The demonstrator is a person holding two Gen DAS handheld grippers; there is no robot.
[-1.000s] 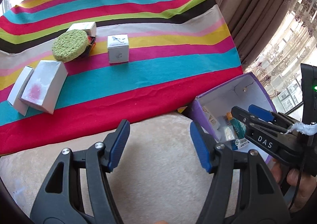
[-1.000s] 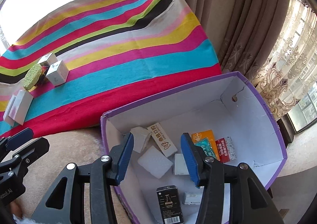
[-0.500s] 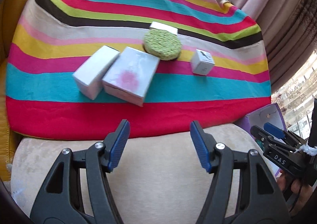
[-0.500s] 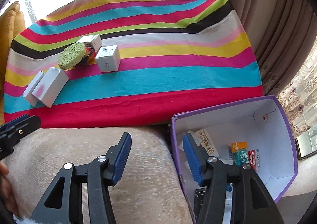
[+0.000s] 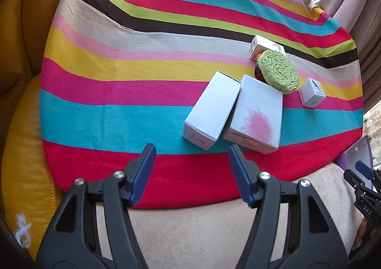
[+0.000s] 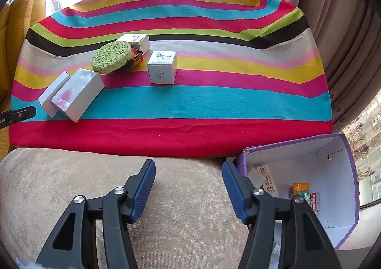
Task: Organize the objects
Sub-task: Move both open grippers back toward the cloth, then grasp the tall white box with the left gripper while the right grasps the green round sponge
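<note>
On the striped cloth [image 5: 142,92] lie two white boxes side by side, a plain one [image 5: 212,114] and one with a pink stain [image 5: 257,116], a green round sponge [image 5: 278,71] on a dark item, a small white cube box [image 5: 312,92] and a flat white box [image 5: 264,47]. My left gripper [image 5: 191,173] is open and empty, just short of the two boxes. My right gripper [image 6: 188,185] is open and empty over the beige cushion, beside the purple box [image 6: 345,197]. The cube box [image 6: 162,66] and sponge [image 6: 112,56] show far ahead of it.
The purple box holds several small packets [image 6: 302,191] and stands at the right of the beige cushion [image 6: 95,185]. A yellow leather cushion [image 5: 26,150] is on the left. Curtains [image 6: 345,31] hang on the right.
Both grippers swung left, away from the purple box. The left one moved closer to the two white boxes; the right one left the box's inside and is over the cushion.
</note>
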